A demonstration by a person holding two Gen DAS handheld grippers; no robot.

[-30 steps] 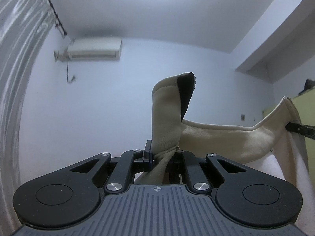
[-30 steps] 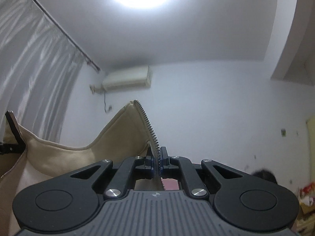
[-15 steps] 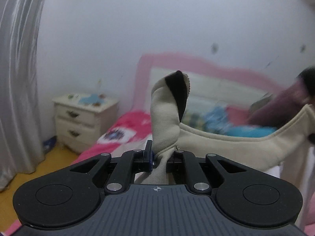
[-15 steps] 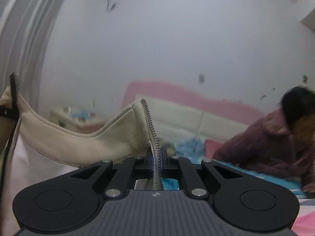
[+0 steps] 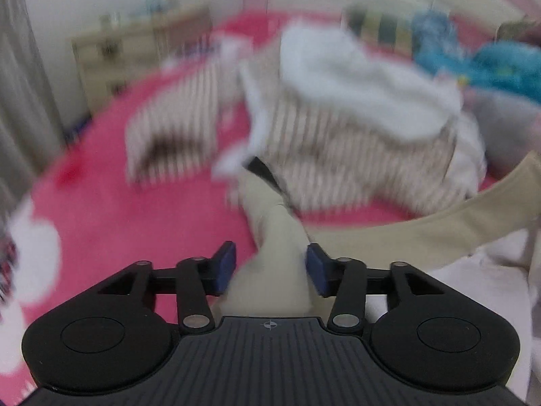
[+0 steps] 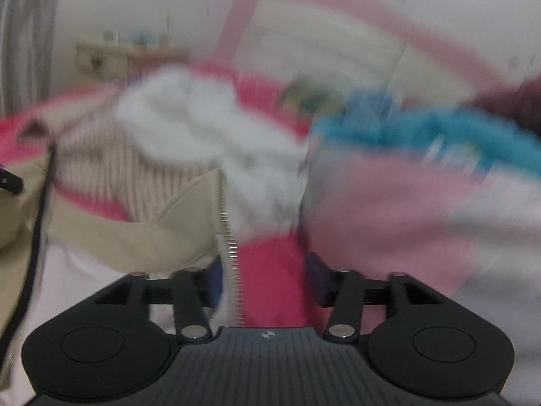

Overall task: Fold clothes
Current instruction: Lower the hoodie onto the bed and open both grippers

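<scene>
Beige garment | between opening jaws, both grippers | over pink bed

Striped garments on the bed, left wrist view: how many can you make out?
2. One striped garment lies left on the pink bedspread; the other sits centre-right under a white fluffy piece. Heavy blur, so more may be hidden.

The right gripper points down at a pink bed, its jaws opening; the zipper edge of a beige garment runs between them, close by the left pad, free of the right. Far left lies a blurred striped and white clothes heap. To the right are pale pink fabric and something blue
</scene>
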